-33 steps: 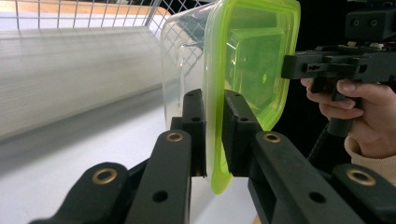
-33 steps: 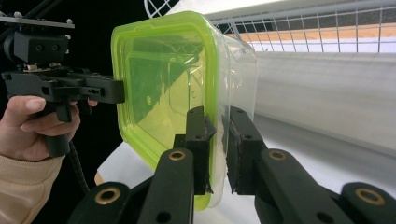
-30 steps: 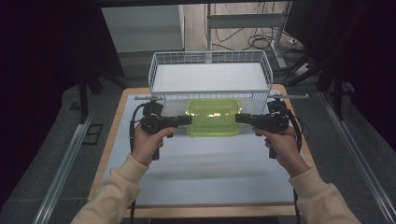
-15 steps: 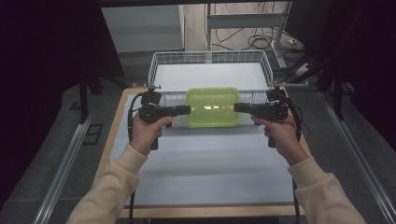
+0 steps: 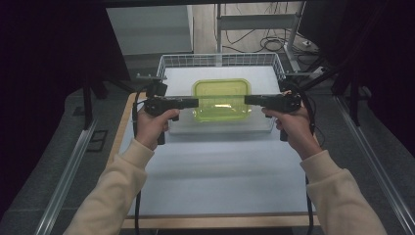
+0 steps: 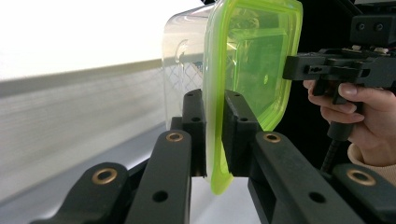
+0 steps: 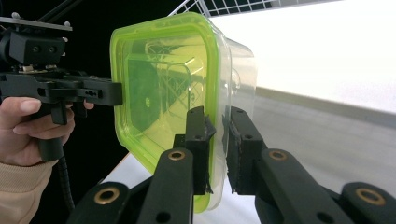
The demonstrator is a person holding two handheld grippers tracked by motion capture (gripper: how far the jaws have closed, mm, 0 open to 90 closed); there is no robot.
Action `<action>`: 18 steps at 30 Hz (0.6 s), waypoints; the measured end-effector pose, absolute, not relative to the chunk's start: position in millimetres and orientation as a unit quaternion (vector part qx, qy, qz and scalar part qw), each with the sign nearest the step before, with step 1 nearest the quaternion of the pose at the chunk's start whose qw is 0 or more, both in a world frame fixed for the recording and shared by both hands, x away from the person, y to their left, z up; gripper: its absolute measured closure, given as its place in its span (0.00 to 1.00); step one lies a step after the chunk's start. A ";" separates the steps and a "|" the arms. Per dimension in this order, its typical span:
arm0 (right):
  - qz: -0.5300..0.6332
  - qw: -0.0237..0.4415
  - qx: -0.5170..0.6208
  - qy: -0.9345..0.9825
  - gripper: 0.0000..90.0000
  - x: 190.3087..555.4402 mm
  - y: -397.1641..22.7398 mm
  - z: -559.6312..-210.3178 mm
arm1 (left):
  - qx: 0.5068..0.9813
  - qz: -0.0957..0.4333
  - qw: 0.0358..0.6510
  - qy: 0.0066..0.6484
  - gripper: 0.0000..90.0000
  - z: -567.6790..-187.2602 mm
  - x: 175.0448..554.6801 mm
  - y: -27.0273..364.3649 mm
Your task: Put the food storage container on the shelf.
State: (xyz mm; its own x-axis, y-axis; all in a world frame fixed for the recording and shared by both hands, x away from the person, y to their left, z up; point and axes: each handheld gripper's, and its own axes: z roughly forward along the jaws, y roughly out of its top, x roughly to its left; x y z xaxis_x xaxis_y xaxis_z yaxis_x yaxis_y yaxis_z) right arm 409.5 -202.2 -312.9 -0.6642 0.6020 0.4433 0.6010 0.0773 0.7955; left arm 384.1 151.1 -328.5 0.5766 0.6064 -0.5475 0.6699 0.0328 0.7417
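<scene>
The left gripper point(image 6: 214, 135) has its jaws pressed on the green rim of the box point(image 5: 221, 100), one pad on each face of the lid edge; in the left gripper view the rim runs straight down between the two black pads. The right gripper point(image 7: 215, 149) pinches the opposite rim the same way, with the lid edge and a little of the clear wall caught between its pads. Each grip sits on a short end of the box, so the box hangs level between the two grippers.

The box is a clear tub with a translucent lime-green lid point(image 7: 163, 93), and it is held in the air above the wire basket point(image 5: 220, 61), over the basket's near half. A moulded mark shows on the clear wall (too faint to read), and raised shapes on the lid carry no legible writing or brand.

In the high view the left hand point(image 5: 151, 126) and right hand point(image 5: 292, 128) wrap the gripper handles, cream sleeves point(image 5: 115, 191) running back to the bottom edge. The basket stands at the far end of the table point(image 5: 215, 181), which has a pale top with a wooden border. Cables point(image 5: 264, 44) lie on the floor beyond it.
</scene>
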 end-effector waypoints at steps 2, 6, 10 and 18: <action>0.541 0.000 0.411 0.734 0.89 413.2 -201.4 -310.4 | 0.694 -0.028 0.552 0.461 0.90 -326.7 387.8 151.7; 0.539 0.004 0.416 0.732 0.89 420.7 -199.4 -306.9 | 0.691 -0.032 0.551 0.467 0.90 -323.7 396.0 151.7; 0.540 0.010 0.421 0.729 0.89 427.5 -198.0 -303.9 | 0.690 -0.032 0.551 0.468 0.90 -321.2 402.0 151.8; 0.534 0.011 0.431 0.727 0.89 441.3 -195.4 -300.2 | 0.687 -0.040 0.553 0.469 0.90 -324.3 419.0 154.6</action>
State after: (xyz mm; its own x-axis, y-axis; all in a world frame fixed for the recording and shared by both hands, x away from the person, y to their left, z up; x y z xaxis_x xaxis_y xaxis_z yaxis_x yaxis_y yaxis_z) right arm 441.3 -195.4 -300.2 -0.6282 0.6384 0.4448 0.6157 0.0583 0.7858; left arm 419.0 154.6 -324.3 0.5563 0.6000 -0.5749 0.6893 0.0531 0.7225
